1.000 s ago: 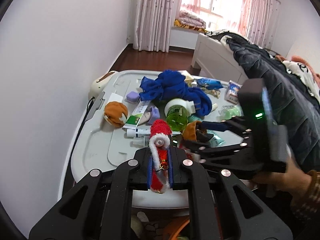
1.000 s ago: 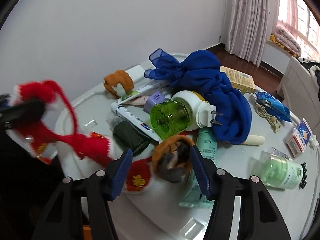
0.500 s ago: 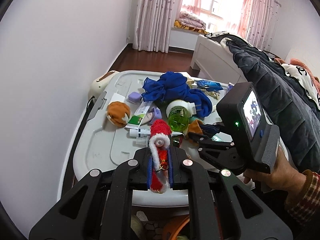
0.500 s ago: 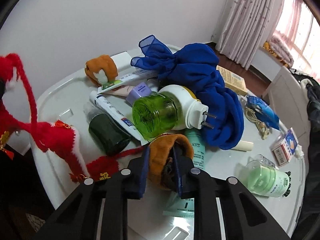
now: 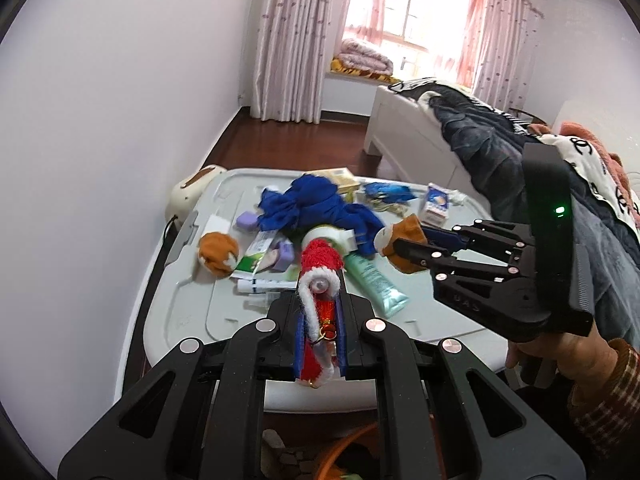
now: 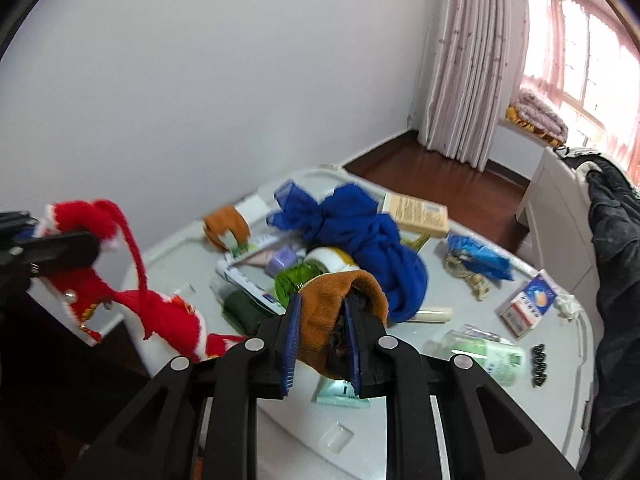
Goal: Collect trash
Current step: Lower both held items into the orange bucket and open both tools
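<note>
- The right gripper (image 6: 320,340) is clamped on a brown sock (image 6: 332,308), holding it clear above the grey bin lid (image 6: 460,432).
- The left gripper (image 5: 318,336) is pinched tight on a red knitted stocking ornament (image 5: 320,264).
- Beyond, on the lid, lie a blue cloth (image 6: 352,220), a green plug-in bottle (image 6: 296,280), a mint tube (image 5: 372,280) and another brown sock (image 5: 218,250).

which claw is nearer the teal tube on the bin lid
Right. The right claw, shut on the orange sock, hangs just above the teal tube. The left claw, shut on the red knit ornament, sits back toward the lid's near edge.
</note>
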Motion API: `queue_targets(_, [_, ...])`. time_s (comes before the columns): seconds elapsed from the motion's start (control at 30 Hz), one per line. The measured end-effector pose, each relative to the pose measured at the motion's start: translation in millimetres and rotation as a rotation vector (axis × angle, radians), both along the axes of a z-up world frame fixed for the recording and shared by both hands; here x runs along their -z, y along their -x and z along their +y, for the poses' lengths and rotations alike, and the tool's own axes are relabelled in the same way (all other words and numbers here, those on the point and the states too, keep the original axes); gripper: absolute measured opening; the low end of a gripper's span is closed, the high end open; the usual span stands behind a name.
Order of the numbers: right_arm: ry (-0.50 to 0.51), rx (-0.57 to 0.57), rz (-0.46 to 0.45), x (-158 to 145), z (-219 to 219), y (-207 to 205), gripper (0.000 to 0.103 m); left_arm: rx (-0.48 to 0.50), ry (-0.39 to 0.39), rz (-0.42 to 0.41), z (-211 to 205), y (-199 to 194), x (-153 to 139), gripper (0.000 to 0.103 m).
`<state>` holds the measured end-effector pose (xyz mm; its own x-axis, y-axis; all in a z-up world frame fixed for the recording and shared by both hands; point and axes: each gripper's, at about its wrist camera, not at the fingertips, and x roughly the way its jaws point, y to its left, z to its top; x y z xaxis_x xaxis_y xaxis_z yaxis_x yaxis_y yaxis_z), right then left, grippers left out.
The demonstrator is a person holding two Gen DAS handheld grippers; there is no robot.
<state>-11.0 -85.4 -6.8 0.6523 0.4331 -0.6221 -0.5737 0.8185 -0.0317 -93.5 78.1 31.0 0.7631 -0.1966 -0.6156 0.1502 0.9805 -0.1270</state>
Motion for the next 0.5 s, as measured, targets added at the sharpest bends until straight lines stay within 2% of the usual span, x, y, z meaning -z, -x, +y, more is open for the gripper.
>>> queue_targets(0.13, [-0.063,-0.001,-0.004,-19.7,-22.1,37.7,0.02,0.033,0.002,-0.005,-12.1,19.1,-15.4,0.011])
queue_targets(0.23, [-0.08,0.0,0.014,-21.0,-38.4,69.6,0.02,0.077,0.0,0.009,-23.9,40.8,-23.5,0.011])
queue_targets(0.37, [-0.086,-0.004,0.097,-1.3,-55.1,111.9,0.02,0.149,-0.006,0.062,-39.4,66.4,-21.8,0.011])
queue_targets(0.5, [-0.068,-0.017,0.212,31.7,-59.3,144.8,0.02,0.208,-0.047,0.136,-59.9,90.5,-2.3,0.011])
